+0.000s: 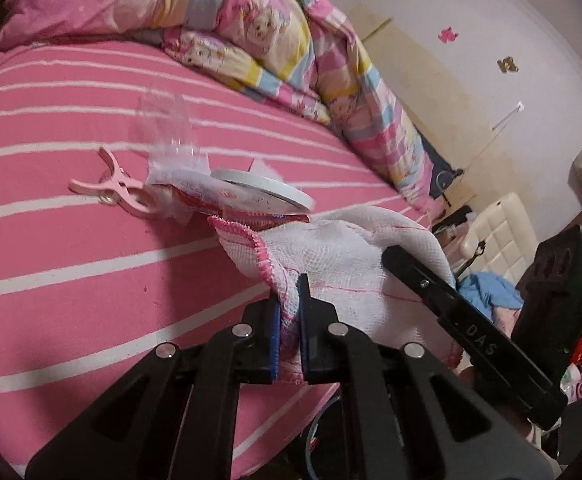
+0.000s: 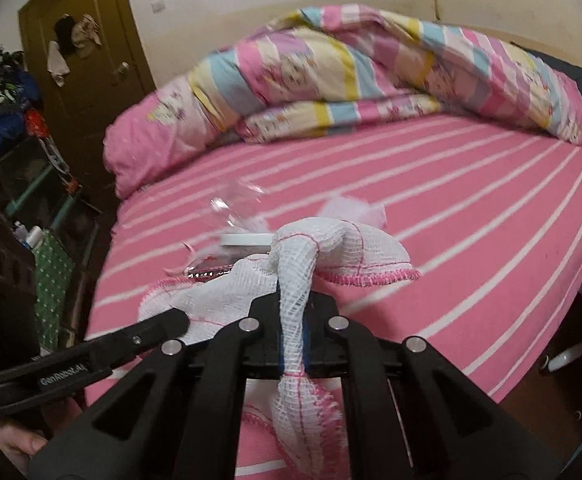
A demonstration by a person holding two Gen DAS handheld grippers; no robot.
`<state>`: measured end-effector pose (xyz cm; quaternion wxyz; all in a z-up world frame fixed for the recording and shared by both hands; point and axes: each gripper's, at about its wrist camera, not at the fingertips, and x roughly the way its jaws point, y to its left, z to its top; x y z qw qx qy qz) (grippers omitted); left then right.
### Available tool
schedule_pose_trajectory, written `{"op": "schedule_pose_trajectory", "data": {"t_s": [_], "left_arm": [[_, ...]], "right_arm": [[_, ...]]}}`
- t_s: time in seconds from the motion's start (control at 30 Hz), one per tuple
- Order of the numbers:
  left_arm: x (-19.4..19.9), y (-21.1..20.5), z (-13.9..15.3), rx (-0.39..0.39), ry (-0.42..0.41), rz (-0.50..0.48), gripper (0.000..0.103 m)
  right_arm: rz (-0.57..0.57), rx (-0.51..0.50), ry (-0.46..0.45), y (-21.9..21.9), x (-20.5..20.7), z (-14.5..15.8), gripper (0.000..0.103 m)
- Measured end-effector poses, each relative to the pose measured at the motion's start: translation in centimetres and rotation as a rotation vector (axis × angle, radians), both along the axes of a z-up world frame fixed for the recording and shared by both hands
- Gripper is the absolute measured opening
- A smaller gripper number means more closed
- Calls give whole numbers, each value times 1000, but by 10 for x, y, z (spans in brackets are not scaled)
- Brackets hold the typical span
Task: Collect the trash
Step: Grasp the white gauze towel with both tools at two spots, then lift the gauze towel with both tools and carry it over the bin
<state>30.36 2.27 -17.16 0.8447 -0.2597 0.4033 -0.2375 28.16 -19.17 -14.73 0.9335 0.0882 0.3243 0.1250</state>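
**Cloth gripped, trash not yet lifted**

Low in both frames, my two grippers hold the same white cloth (image 1: 343, 256) with its pink hem. My left gripper (image 1: 289, 296) has its jaws closed narrow on a hem fold at lower centre of its view. My right gripper (image 2: 295, 320) pinches a twisted rope of the cloth (image 2: 331, 248), which runs down between the jaws and hangs out below them.

Just past the cloth, at mid-frame in the left view, the trash sits in a small heap on the bed (image 1: 71, 272): a white lid (image 1: 263, 186), a red wrapper (image 1: 251, 216) under it, crumpled clear plastic (image 1: 167, 128) and bits of tissue (image 1: 171, 184). A pink peg (image 1: 111, 190) lies touching the heap's left side. The wrapper's near edge seems to meet the cloth's hem.

By my judgement the job is early. None of the heap is gathered or bagged, and I see no bin in either view. What remains is the collecting itself, perhaps using this cloth to sweep or bundle the pieces.
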Motion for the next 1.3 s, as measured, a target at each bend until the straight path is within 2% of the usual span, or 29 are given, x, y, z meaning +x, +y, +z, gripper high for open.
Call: {"op": "schedule_pose_trajectory", "data": {"t_s": [0.17,0.4,0.57,0.97,1.3], "left_arm": [[-9,14,23,-39,-31,44,7],[-26,23,45,-32,-65,73,7],[-46,17,58,-8,-94,66,7],[-90,-28,92,103,-122,31,7],[-126,-84,114,202,-162,-30,7]], "right_arm": [[25,28,-39,8,-7,22,5],[54,34,-72,15,-21,37,5],[52,53,-105,9,-48,48,5],[0,124,-123,-34,-111,54,5],[-73,167,-160,-84,-159,61,5]]}}
